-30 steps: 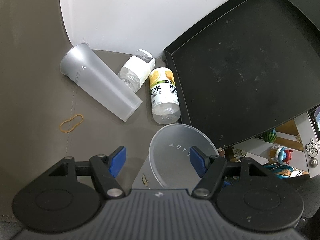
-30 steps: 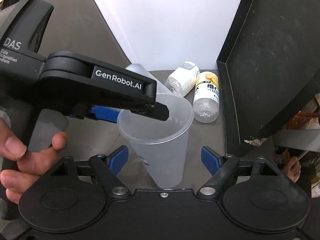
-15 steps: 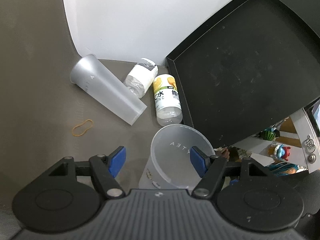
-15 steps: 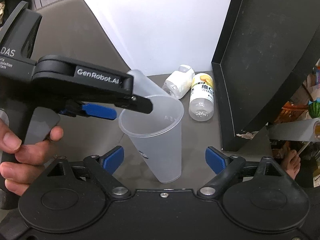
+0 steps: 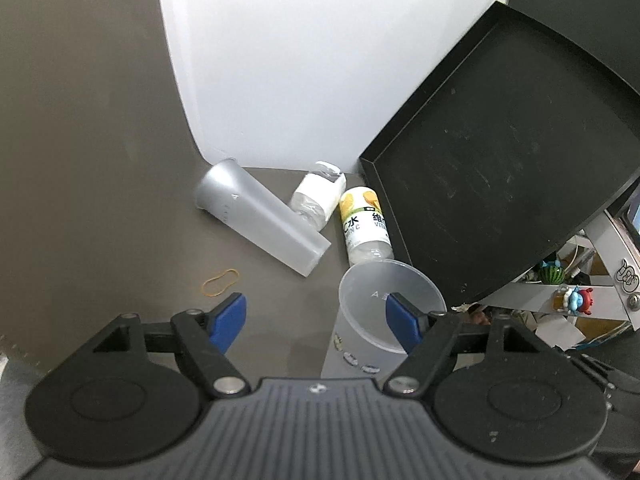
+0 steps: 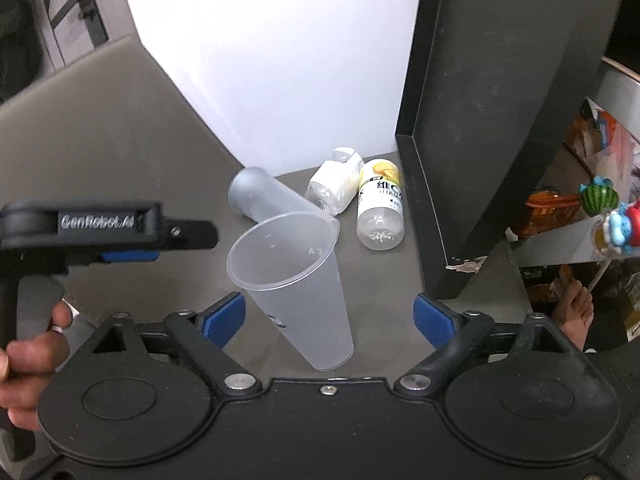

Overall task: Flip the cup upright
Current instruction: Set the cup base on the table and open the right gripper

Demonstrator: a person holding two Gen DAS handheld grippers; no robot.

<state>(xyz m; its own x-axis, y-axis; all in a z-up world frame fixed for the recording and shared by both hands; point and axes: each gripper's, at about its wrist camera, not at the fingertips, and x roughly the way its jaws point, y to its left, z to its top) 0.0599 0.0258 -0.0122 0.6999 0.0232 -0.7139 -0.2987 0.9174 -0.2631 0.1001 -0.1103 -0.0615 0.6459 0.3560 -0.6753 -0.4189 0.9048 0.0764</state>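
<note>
Left claw (image 5: 316, 318) now clear of cup (image 6: 294, 280)

The left wrist view looks steeply down past its own fingers, close above the upright cup (image 5: 390, 312); the right wrist view faces forward and lower, nearby; both share that cup, the lying cup (image 5: 260, 224) and bottles.
</note>
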